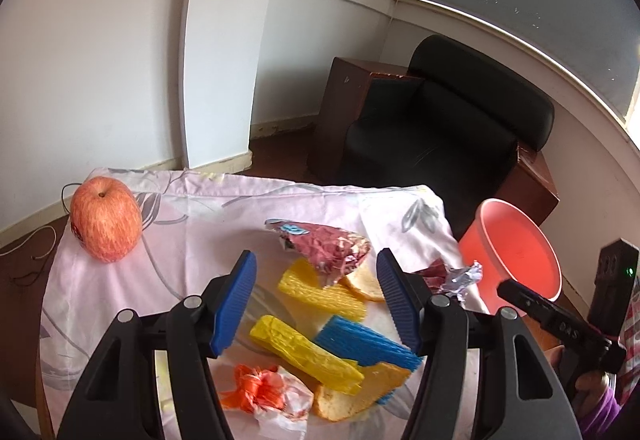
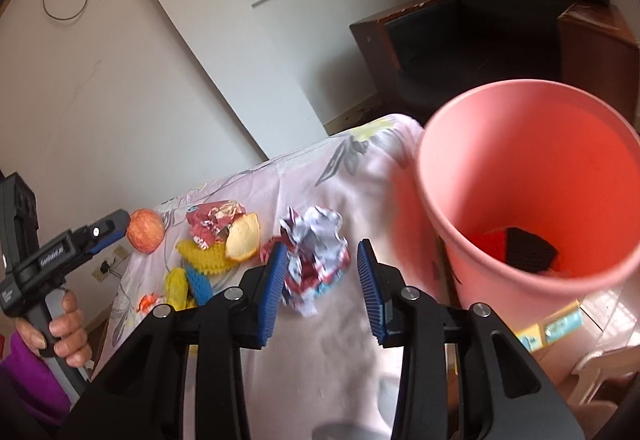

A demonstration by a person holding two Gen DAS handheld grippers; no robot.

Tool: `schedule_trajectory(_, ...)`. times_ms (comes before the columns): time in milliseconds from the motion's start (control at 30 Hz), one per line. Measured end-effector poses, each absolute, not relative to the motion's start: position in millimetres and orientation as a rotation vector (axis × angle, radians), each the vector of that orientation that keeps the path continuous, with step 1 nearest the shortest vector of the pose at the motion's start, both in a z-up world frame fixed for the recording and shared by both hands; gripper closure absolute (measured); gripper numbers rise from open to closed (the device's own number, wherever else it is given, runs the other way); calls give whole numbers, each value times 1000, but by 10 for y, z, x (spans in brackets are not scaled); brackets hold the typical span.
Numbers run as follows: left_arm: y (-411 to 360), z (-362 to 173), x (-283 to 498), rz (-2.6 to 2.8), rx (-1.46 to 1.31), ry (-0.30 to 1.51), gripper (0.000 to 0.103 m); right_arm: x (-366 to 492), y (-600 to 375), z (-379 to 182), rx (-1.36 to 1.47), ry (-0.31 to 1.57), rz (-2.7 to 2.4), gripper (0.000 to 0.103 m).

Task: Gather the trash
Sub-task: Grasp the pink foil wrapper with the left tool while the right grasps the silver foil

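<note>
Trash lies on a table with a pink floral cloth: a dark red foil wrapper, yellow foam nets, a blue foam net, bread pieces, an orange-and-white wrapper. My left gripper is open above this pile, holding nothing. A crumpled silver foil wrapper lies near the table's right edge. My right gripper is open just in front of the crumpled wrapper, its fingers on either side, not closed on it. A pink bin stands right of the table with dark trash inside.
A red apple sits at the table's far left corner. A black armchair with dark wooden side cabinets stands behind the table by the window. The bin also shows in the left wrist view.
</note>
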State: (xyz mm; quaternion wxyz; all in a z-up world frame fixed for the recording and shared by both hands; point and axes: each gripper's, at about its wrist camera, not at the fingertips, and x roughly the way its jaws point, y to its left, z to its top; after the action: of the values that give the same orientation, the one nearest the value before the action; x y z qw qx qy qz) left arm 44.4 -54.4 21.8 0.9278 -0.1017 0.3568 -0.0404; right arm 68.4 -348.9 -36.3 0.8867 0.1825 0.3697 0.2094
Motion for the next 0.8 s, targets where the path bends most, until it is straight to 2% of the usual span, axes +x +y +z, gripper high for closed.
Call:
schedule_trajectory(33,-529,193,482,-82,-215,740,41,718,-3466,-369,377,774,438,65)
schedule_trajectory(133,-506,122,605,-84,-243,769,40,871,-3355,-422,357,793,450,55)
schedule_trajectory(433,-442,-183,1142,-37,-359,886,40,1051,-3207,-573,346,823,461,55)
schedule_trajectory(500,-439,-254,1209,-27,-379,903,41,1049,-3190,-591,346,826,467,58)
schedule_trajectory(533,-440,-287,1242,-27,-391,912,42,1048,-3193,-592,350,825,469,70)
schedule_trajectory(600,-443,-337,1295,-27,-409,928,51,1033,-3208,-589,351,827,465,75)
schedule_trajectory(667,-453,-377,1333,-34,-409,941,72,1003,-3223,-582,356,823,467,82)
schedule_trajectory(733,-464,-399,1351,-36,-401,947,86,968,-3232,-569,357,818,467,89)
schedule_trajectory(767,-464,-390,1339,-34,-399,940,92,938,-3244,-554,359,812,467,90)
schedule_trajectory(800,-463,-373,1324,-37,-401,933,94,911,-3258,-534,362,806,467,91)
